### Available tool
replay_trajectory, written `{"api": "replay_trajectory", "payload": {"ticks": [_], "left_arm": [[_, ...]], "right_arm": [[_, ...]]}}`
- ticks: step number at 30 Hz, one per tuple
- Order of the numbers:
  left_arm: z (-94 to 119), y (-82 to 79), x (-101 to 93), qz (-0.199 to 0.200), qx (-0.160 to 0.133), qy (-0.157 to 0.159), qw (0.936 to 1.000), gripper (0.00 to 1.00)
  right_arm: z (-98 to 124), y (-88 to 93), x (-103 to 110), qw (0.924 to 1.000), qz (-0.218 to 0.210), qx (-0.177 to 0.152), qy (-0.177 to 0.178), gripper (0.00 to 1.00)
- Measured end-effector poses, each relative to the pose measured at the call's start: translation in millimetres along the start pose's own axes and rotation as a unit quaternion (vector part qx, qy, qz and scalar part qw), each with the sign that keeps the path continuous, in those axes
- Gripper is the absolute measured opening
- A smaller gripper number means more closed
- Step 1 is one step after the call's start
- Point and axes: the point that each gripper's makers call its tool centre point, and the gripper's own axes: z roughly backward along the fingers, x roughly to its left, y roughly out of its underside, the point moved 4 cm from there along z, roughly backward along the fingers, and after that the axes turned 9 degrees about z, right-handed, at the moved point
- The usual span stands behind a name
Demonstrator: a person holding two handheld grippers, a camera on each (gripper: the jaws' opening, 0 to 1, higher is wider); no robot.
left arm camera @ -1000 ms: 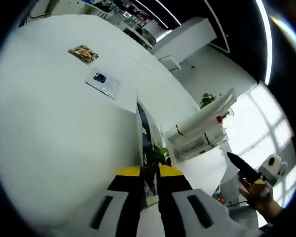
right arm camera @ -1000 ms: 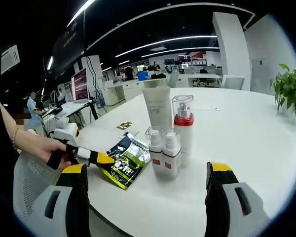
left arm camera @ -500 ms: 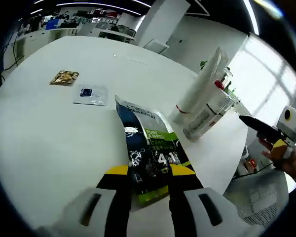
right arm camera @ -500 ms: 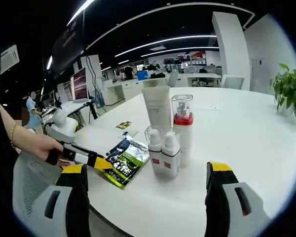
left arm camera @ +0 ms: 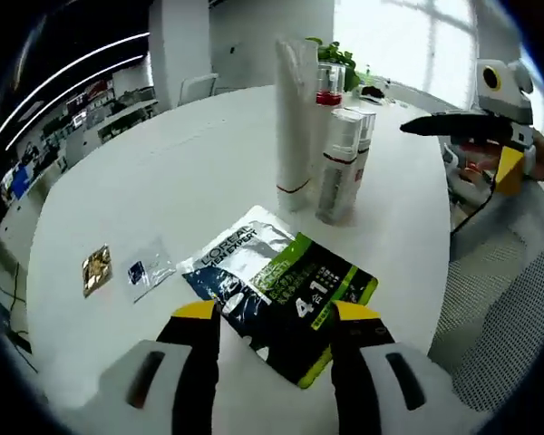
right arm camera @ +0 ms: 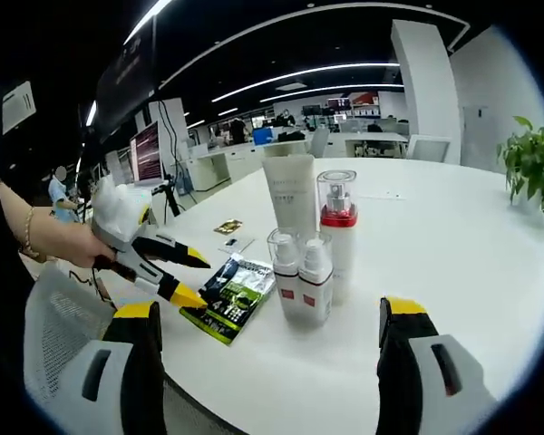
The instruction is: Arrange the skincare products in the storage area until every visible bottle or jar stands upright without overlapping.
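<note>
- Lying flat near the front edge of the round white surface (left arm camera: 190,163) is a glossy dark sachet with a green panel and white lettering (left arm camera: 276,290), no longer pinched as it was half a second ago.
- The left gripper (left arm camera: 265,335) is hovering over that sachet with its yellow-tipped jaws spread wide, one on either side of the pack's near end; whether they are touching it cannot be told.
- Standing upright together, further in from the edge, are a tall white squeeze tube (right arm camera: 290,195), a clear pump bottle with a red collar (right arm camera: 336,227) just beside it, and two small clear bottles with red labels (right arm camera: 300,276) touching each other in front.
- Two small flat packets are lying towards the far left edge: a gold foil one (left arm camera: 96,268) and a clear one with a dark blue square (left arm camera: 145,269), close together.
- The right gripper (right arm camera: 270,317) is hanging with its jaws wide apart and gripping nothing, near the edge in front of the bottle group.
- A person's hand (right arm camera: 59,245) is holding the left gripper's body.
- A green potted plant (right arm camera: 531,163) is showing at the far side.
</note>
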Motion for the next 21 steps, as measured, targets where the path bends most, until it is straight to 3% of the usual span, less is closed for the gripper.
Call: {"api": "replay_trajectory", "payload": {"ticks": [4, 8, 14, 21], "left_arm": [[-11, -1.6, -4.5, -0.017, 0.02, 0.044, 0.9987, 0.44], [-18, 2.1, -3.3, -0.01, 0.046, 0.054, 0.9974, 0.51], [-26, 9.9, -3.4, -0.003, 0.067, 0.044, 0.9968, 0.53], [-33, 3.8, -2.3, -0.002, 0.063, 0.041, 0.9972, 0.53]], "right_arm": [[0, 0.4, -1, 1.0, 0.0, 0.0, 0.002, 1.0], [1, 0.4, -1, 1.0, -0.001, 0.001, 0.003, 1.0], [0, 1.1, 0, 1.0, 0.0, 0.004, 0.003, 1.0], [0, 2.2, -2, 1.0, -0.002, 0.006, 0.007, 1.0]]}}
